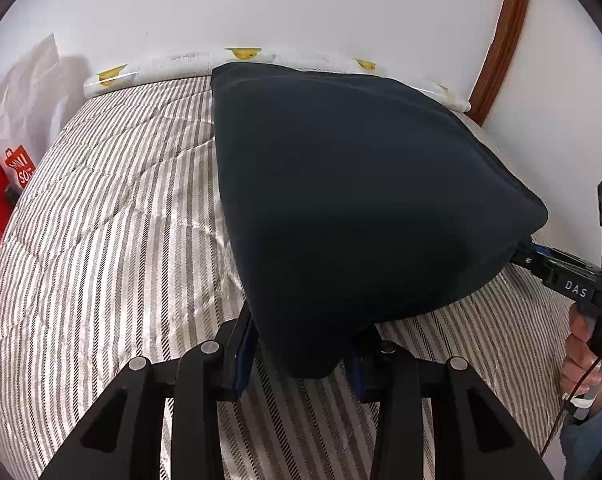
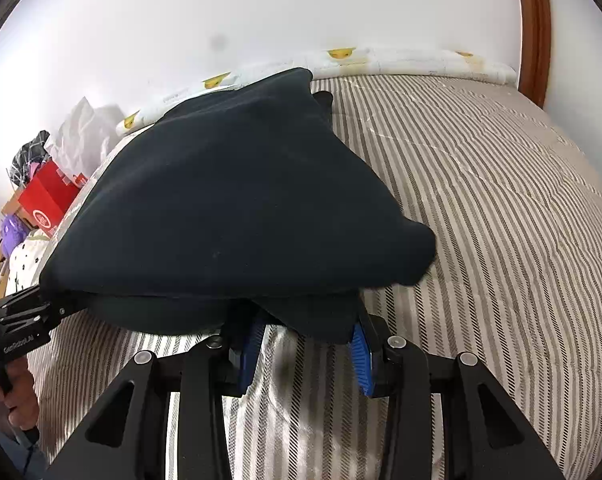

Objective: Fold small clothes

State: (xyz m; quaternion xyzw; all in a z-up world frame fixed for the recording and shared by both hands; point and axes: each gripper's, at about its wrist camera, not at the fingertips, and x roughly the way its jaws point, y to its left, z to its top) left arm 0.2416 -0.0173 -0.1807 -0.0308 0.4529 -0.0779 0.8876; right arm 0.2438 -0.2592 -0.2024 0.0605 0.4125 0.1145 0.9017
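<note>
- Left gripper (image 1: 301,360) and right gripper (image 2: 305,332) each pinch a corner of the dark garment (image 1: 361,200).
- Carry both corners evenly (no sagging) across the striped bed (image 1: 121,200).

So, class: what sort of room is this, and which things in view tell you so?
Probably a bedroom: a striped quilted bedspread over a bed, a duck-print cushion along the white wall, and bags and boxes stacked beside it.
</note>
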